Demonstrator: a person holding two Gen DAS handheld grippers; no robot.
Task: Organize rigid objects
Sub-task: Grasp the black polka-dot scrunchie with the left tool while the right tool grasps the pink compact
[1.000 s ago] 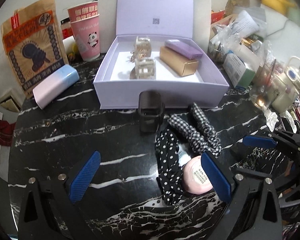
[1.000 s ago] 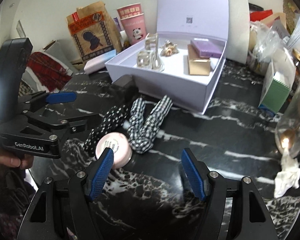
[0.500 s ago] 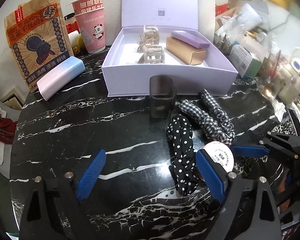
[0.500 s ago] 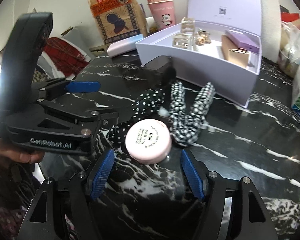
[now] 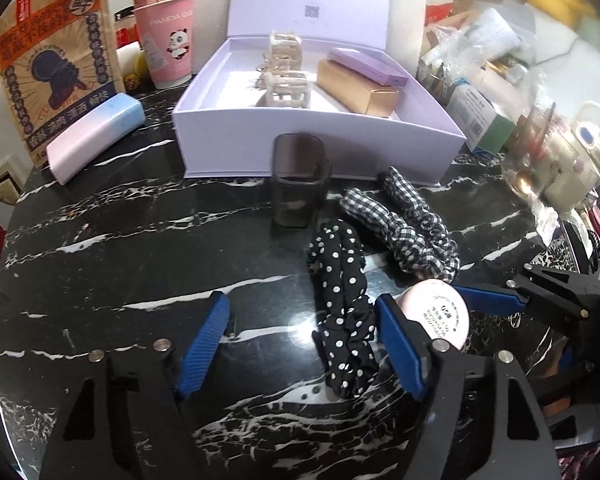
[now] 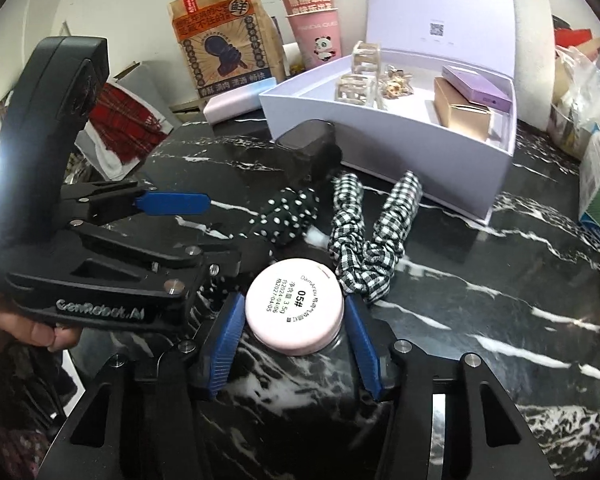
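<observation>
My right claw (image 6: 294,344) brackets pink tin (image 6: 295,307), blue pads not clearly clamped; tin mid-worktop beside scrunchies. Off-centre squeeze: round tin squirts out. My left claw (image 5: 300,344) apart, crowding close.

Glossy black marble-look table (image 5: 100,248) veined white, matt lilac card box (image 5: 300,148), soft cloth scrunchies, polka-dot (image 5: 342,280) and gingham (image 5: 404,224), smooth pink plastic compact (image 6: 295,306) with printed label, smoky translucent plastic cup (image 5: 298,186), ribbed blue gripper pads (image 6: 224,344)
</observation>
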